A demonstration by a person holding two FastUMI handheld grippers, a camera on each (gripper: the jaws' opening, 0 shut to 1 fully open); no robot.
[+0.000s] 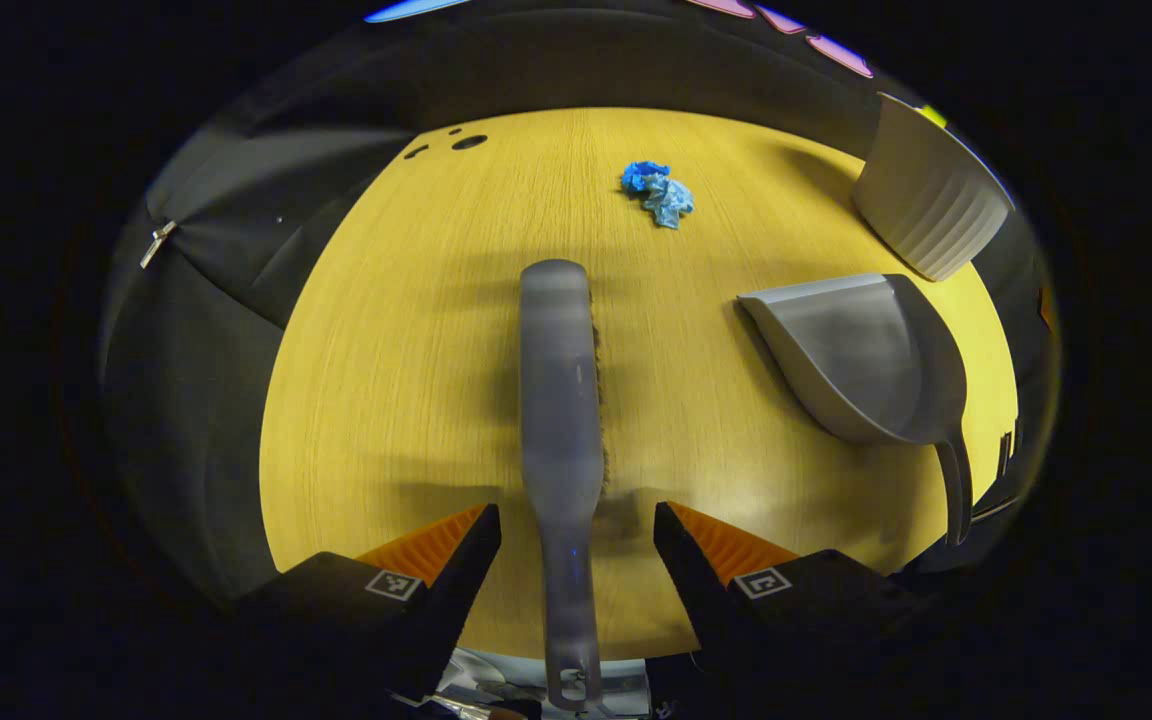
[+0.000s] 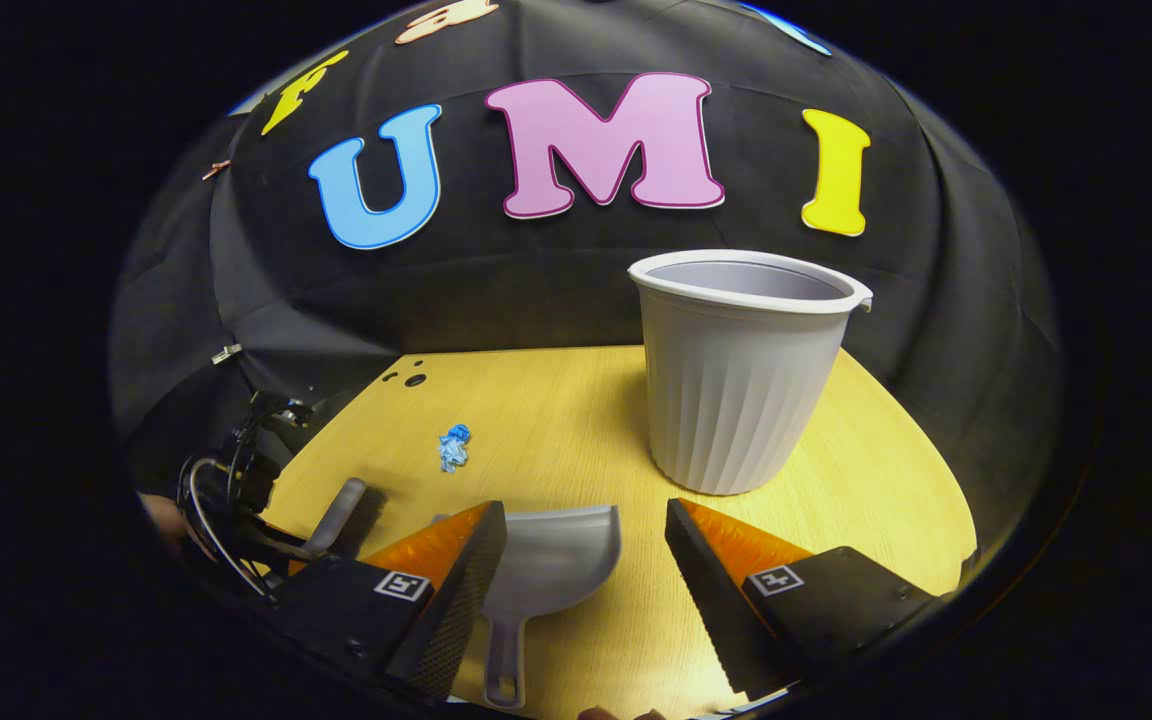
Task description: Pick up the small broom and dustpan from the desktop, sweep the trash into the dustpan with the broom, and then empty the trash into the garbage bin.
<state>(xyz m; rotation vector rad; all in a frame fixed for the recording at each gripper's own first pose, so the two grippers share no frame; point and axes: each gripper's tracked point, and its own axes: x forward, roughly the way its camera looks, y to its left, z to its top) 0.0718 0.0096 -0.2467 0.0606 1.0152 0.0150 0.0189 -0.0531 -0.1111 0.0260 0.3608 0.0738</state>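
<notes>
Grey plastic everywhere on a yellow wood-grain tabletop [image 1: 386,380]. In the left gripper view, left tongs [image 1: 576,530] spread wide, one finger on each side of the broom [image 1: 561,400] handle, neither finger touching it. Broom lying flat, handle end nearest with a hanging slot at its tip, head reaching away toward the trash [image 1: 658,192], dark bristles peeking out along its right edge. Well beyond the broom head: the trash, a crumpled blue wad, alone on bare wood. To the right of the broom, apart from it: the dustpan [image 1: 866,355], mouth turned toward the broom, thin handle trailing back toward the near edge. Beyond the dustpan, at the far right corner: the garbage bin [image 1: 926,190], ribbed and pale grey. At the far left corner, past the trash: a few small dark holes [image 1: 468,142] in the wood.

In the right gripper view, right tongs [image 2: 586,545] likewise spread, hanging above the dustpan [image 2: 546,570], gripping nothing; whether the left finger touches the pan's rim cannot be told. Dustpan handle pointing toward the near edge, scoop lying between the fingers. To the left of the dustpan: the broom [image 2: 336,515] head, and the left tongs [image 2: 236,500] with cables at the tabletop's edge. Farther off, left of the bin: the trash [image 2: 454,447]. Behind the dustpan to the right: the garbage bin [image 2: 741,375], upright, open-topped, ribbed, standing before the black cloth wall [image 2: 936,300].
</notes>
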